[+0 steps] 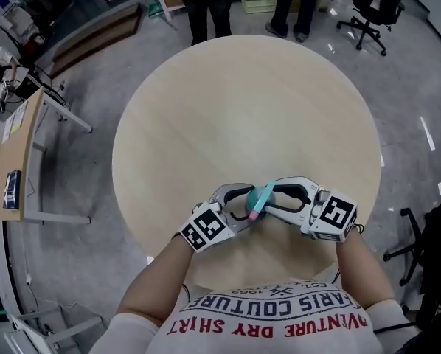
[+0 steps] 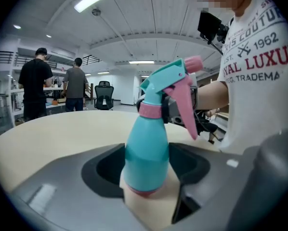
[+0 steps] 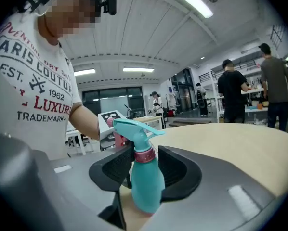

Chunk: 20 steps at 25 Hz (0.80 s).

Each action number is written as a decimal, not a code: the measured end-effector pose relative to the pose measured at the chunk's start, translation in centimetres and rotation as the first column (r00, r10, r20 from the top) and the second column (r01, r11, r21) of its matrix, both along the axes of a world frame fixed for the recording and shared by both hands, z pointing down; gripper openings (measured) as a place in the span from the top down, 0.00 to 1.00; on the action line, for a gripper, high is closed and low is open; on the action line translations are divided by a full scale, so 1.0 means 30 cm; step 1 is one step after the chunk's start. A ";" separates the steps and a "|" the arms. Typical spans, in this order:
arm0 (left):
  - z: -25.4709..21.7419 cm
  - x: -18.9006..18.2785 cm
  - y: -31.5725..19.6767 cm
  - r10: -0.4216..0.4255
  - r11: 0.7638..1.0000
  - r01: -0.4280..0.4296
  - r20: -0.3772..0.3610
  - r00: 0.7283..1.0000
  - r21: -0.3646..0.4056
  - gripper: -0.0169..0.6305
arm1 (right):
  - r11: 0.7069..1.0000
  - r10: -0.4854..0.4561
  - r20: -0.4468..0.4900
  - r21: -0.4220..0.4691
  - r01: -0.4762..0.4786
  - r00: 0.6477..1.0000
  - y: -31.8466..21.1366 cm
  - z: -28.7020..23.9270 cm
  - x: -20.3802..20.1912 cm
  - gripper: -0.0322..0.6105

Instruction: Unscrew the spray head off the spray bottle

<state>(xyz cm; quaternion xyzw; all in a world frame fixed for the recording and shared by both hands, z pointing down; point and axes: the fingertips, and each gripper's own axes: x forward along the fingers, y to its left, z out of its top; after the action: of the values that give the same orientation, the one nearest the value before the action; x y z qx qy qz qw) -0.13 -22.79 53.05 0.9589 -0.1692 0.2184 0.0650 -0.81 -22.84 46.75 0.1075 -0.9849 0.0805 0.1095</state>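
**Head view.** Your two claws meet over the near edge of the round worktop point(image 1: 206, 102). Between them they cover most of the spray bottle point(image 1: 259, 201), so only a teal strip and a pink tip show. From up here you cannot read how the left claw point(image 1: 242, 211) or the right claw point(image 1: 281, 198) is set. The print on your shirt point(image 1: 272, 312) appears upside down and reads "PARIS COUTURE" over "VENTURE DRY SHIRT", with both ends cut off.

**Left gripper view.** Your left claw is drawn in narrow on the bottle's teal body, with a dark pad against each side. The bottle stands upright with its pink base over the strip of worktop that shows through the gap. The lowest rim is partly hidden by the claw's frame. The spray head point(image 2: 170, 78) is teal with a pink trigger and nozzle, and it sits on the bottle. A dark part of the right claw shows behind the neck, mostly covered. On the shirt the frame edge clips the print to "COUTU", "1962", "LUXU" and "TRADEMA".

**Right gripper view.** Your right claw is closed on the spray head at its pink collar point(image 3: 145, 155). The left pad presses on the collar, and the contact on the other side is harder to judge. The bottle's base is cut off by the claw's frame. Here the shirt reads "PARIS COUTUR", "EST. 1962", "LUXUR" and "TRADEMARK".
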 end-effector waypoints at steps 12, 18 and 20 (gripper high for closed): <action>0.001 -0.008 -0.049 -0.510 0.860 0.510 0.021 0.860 0.000 0.54 | 0.944 0.328 0.104 -0.080 -0.321 0.939 0.070 -0.058 0.081 0.45; 0.003 0.001 -0.009 -0.650 0.760 0.650 0.041 0.759 0.006 0.54 | 0.902 0.430 0.066 -0.080 -0.425 0.900 0.060 -0.022 0.037 0.45; -0.001 0.017 0.004 -0.647 0.762 0.647 0.042 0.762 0.012 0.54 | 0.895 0.444 0.053 -0.077 -0.440 0.894 0.046 -0.019 0.029 0.46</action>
<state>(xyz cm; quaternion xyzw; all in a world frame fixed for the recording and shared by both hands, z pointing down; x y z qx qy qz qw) 0.37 -22.66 53.02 0.8368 -0.4903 0.2037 0.1342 0.05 -21.48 46.18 0.3220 -0.9348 0.1380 0.0575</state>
